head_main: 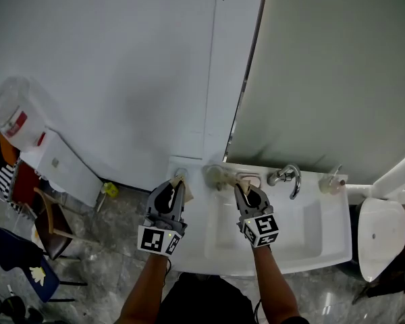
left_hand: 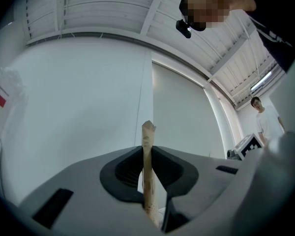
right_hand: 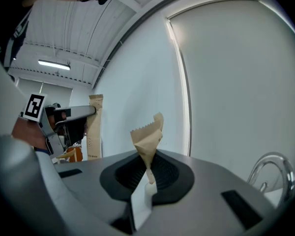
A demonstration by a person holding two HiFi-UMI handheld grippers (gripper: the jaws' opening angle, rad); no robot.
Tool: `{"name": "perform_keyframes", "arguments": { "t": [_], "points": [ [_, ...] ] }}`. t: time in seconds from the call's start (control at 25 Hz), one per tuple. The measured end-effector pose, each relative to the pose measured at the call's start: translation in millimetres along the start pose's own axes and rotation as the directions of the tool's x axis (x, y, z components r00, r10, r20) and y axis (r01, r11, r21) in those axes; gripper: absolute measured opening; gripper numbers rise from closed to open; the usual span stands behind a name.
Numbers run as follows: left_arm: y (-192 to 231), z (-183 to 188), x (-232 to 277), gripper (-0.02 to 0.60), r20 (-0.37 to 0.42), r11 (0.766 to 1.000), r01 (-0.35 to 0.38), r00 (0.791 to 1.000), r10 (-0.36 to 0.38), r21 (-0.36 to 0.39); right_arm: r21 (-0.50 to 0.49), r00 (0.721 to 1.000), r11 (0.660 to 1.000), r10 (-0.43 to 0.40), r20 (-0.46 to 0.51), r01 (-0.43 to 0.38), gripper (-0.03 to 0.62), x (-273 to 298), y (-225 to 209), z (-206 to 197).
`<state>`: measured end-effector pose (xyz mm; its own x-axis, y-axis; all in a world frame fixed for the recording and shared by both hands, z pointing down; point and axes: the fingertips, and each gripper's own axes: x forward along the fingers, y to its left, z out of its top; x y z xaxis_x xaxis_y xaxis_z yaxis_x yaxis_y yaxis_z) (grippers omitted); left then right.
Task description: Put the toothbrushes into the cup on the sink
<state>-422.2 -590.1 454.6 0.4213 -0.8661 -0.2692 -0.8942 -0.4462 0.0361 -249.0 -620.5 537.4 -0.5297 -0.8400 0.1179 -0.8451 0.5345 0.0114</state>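
left gripper (head_main: 178, 182) fingers (left_hand: 120, 177) pinch wrapped toothbrush (left_hand: 147, 176), right gripper (head_main: 247, 189) pinches crumpled, possibly torn packet (right_hand: 148, 141)

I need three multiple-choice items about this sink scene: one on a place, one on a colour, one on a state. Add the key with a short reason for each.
1. Where does the cup stand?
A. on the back rim of the sink, at picture left of the tap
B. on the floor
C. on a chair

2. What colour is the paper around the wrapped toothbrush in the left gripper?
A. blue
B. brown
C. black

3. How are the jaws of the right gripper?
A. wide apart, empty
B. shut on the tap
C. shut on a second wrapped toothbrush

Key:
1 A: the head view shows it on the rim, with the tap to its right.
2 B: the paper looks tan-brown in the left gripper view.
3 C: the right gripper view shows the jaws pinching the paper.
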Motion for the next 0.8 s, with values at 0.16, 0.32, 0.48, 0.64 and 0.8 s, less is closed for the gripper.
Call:
{"name": "perform_keyframes", "arguments": {
  "t": [0.16, 0.32, 0.48, 0.64, 0.8],
  "points": [
    [12, -23, 8, 0.071, 0.003, 1.000, -0.001, 1.000, 0.001, -0.005, 0.012, 0.999, 1.000, 0.021, -0.037, -0.021, 0.049, 37, -9, -37],
    [20, -38, 16, 0.071, 0.010, 1.000, 0.006, 1.000, -0.006, -0.004, 0.015, 0.996, 0.999, 0.029, -0.086, -0.028, 0.049, 68, -18, -74],
    [27, -45, 21, 0.071, 0.005, 1.000, 0.007, 1.000, -0.007, -0.009, 0.033, 0.988, 0.999, 0.033, -0.151, -0.028, 0.049, 85, -22, -98],
    [29, -47, 28, 0.071, 0.007, 1.000, 0.013, 1.000, -0.013, -0.012, 0.064, 0.979, 0.998, 0.028, -0.203, -0.015, 0.049, 97, -29, -115],
    [28, -51, 34, 0.071, 0.009, 1.000, 0.018, 1.000, -0.018, -0.019, 0.091, 0.980, 0.996, 0.030, -0.196, -0.013, 0.051, 99, -34, -121]
  ]
}}
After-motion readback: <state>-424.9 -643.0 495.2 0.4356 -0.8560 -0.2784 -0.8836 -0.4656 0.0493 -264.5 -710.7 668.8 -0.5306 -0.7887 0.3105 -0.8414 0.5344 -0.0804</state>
